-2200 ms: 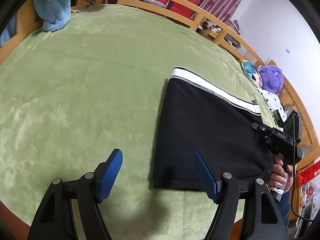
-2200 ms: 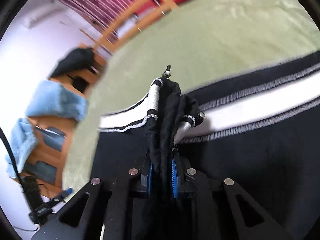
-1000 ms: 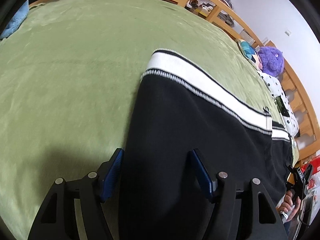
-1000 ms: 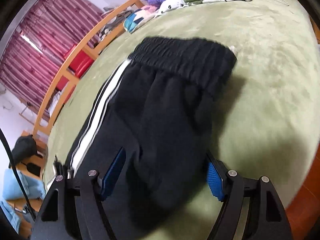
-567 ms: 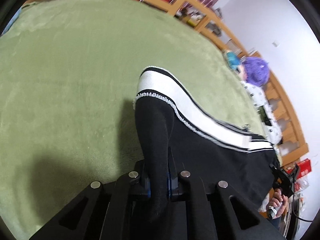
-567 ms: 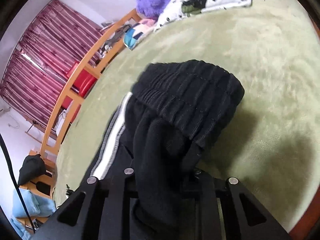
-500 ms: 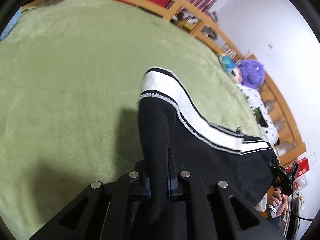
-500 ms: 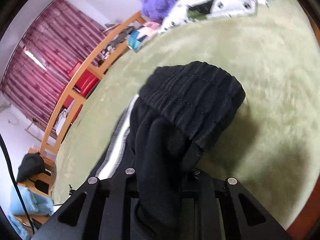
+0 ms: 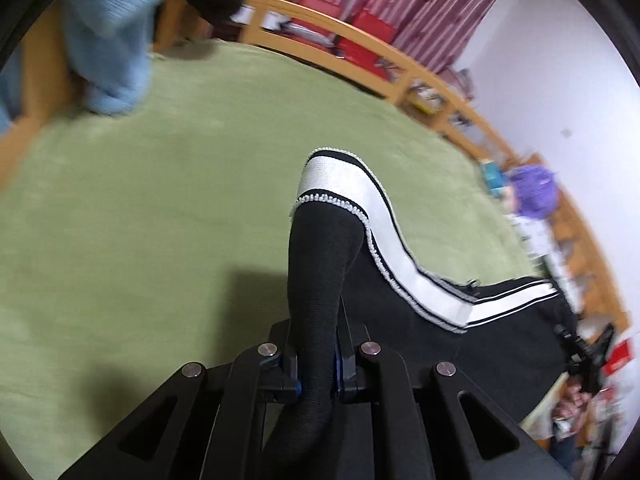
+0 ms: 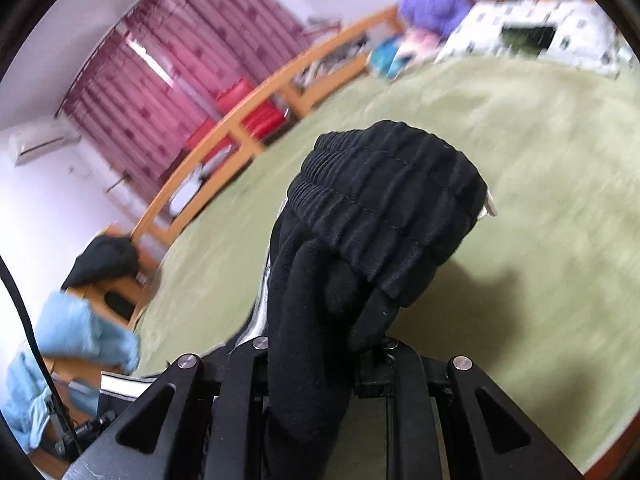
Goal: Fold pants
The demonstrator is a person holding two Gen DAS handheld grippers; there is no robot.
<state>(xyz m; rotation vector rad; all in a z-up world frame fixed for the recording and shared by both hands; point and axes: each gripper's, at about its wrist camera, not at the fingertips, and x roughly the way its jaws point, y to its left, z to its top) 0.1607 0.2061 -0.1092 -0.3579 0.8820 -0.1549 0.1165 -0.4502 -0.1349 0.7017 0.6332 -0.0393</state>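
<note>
My left hand-held gripper (image 9: 316,362) pinches cuff end of pants (image 9: 404,304); right hand-held gripper (image 10: 320,364) clamps bunched waistband (image 10: 384,208) — both lifted above green bed (image 9: 160,208). Fabric soft, floppy, sags between grips — best held at corners, kept taut.

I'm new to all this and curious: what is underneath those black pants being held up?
Under the black pants lies a green blanket, with their shadow on it. Both the left claw and right claw pinch the fabric. Whatever lies beneath the blanket is covered.
</note>
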